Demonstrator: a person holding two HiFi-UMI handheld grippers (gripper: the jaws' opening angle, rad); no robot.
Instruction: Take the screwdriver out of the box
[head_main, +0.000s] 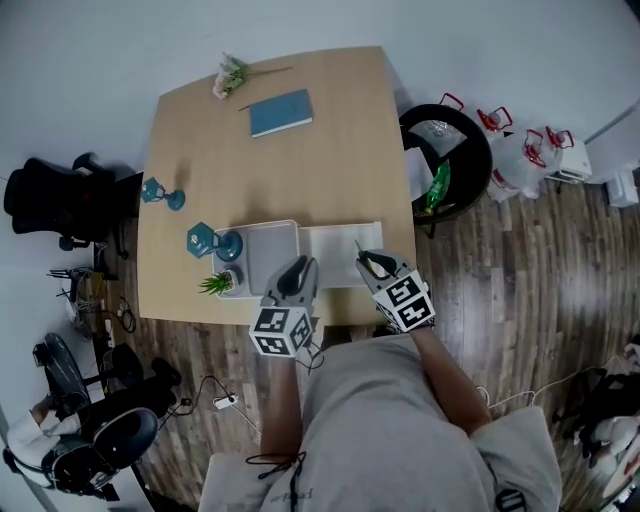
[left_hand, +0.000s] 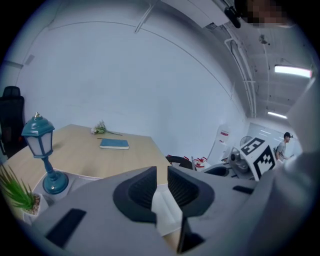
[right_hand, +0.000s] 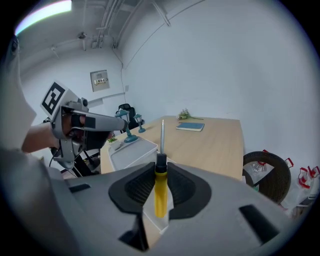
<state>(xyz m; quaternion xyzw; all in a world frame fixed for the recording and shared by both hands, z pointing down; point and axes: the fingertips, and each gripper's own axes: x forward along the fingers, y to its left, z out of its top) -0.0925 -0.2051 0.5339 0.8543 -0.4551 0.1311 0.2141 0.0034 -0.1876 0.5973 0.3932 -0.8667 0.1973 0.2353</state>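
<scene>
Screwdriver (right_hand: 160, 196) sits clamped by its yellow handle in the right gripper (right_hand: 160, 175) just above the box (head_main: 268, 258). The left gripper (left_hand: 161, 185), slightly open, holds nothing. A steady, straight lift should clear the rim.

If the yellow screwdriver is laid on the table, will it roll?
Probably it rolls: the screwdriver handle looks round and smooth. It seems stiff and light, since the right gripper holds it upright by its handle.

Left gripper (head_main: 298, 268): above near edge of tabletop (head_main: 330, 160), tilted downward, fingers (left_hand: 137, 192) narrowly apart, empty. Right gripper (head_main: 372, 263): above same edge, tilted downward, fingers (right_hand: 137, 187) clamped on screwdriver (right_hand: 160, 192) handle. Forearms extended.
</scene>
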